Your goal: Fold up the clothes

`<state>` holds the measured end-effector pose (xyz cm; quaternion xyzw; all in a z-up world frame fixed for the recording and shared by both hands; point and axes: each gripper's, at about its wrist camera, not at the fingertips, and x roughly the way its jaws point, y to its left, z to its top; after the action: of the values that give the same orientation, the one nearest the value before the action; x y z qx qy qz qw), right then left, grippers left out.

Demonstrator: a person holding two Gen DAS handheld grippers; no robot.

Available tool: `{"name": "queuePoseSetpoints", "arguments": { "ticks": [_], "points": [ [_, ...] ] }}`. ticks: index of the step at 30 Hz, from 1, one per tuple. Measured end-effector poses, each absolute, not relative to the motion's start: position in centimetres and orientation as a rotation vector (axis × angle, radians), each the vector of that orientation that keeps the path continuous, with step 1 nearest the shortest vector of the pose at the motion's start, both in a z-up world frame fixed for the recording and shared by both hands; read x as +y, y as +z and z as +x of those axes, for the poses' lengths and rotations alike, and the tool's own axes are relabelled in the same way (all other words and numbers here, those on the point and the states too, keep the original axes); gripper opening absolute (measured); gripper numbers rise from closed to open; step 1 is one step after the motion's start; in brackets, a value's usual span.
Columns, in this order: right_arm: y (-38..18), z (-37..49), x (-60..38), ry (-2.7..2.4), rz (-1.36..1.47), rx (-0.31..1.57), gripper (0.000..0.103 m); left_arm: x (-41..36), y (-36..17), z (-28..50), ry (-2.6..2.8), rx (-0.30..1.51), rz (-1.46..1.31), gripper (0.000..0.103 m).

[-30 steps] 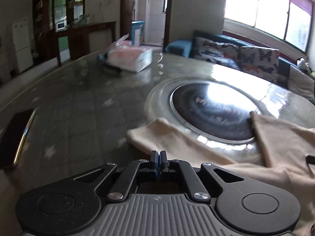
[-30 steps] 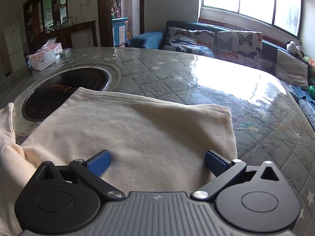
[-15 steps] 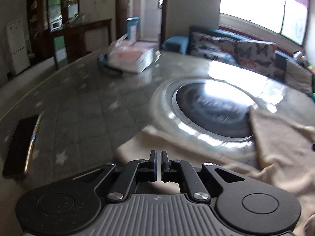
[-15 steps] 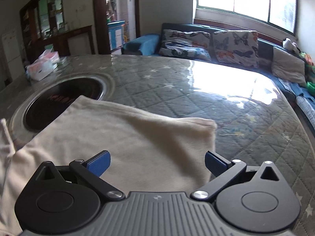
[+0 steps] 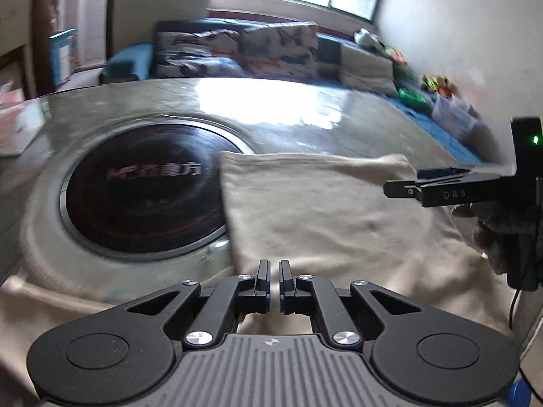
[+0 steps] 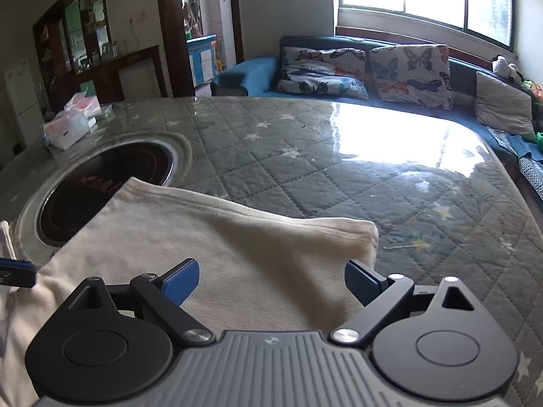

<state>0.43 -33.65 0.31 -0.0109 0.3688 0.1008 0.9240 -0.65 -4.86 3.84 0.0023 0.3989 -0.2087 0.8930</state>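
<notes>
A cream garment (image 5: 315, 210) lies on the round table, its far corner over the edge of the dark inset hotplate (image 5: 142, 190). A sleeve trails along the hotplate's near rim at the left. My left gripper (image 5: 274, 283) hovers over the garment's near part, its jaws almost closed with a thin gap and nothing between them. My right gripper (image 6: 271, 279) is open and empty just above the garment (image 6: 217, 237), near its right folded edge. The right gripper also shows at the right of the left wrist view (image 5: 437, 183).
The quilted, glossy table top (image 6: 339, 169) stretches right and back. A tissue pack and boxes (image 6: 71, 122) sit at the far left of the table. A blue sofa with butterfly cushions (image 6: 366, 68) stands behind the table under the window.
My left gripper has swung right, from the sleeve end toward the garment's body, and its jaws have parted slightly. The right gripper has stayed open over the garment and pulled back a little.
</notes>
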Motion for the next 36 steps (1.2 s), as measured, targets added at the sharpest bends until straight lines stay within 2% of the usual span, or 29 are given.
{"name": "queuePoseSetpoints", "arguments": {
  "ticks": [21,29,36],
  "points": [
    [-1.5,7.5,-33.7,0.128,-0.056,0.814,0.1,-8.0,2.1,10.8,-0.368,0.82,0.176,0.007],
    [-0.8,8.3,-33.5,0.144,-0.084,0.804,0.1,-8.2,2.6,11.2,-0.338,0.799,0.197,0.007],
    [1.7,3.6,-31.6,0.224,-0.184,0.769,0.1,-8.7,3.9,5.7,-0.419,0.765,0.218,0.008]
  ]
}}
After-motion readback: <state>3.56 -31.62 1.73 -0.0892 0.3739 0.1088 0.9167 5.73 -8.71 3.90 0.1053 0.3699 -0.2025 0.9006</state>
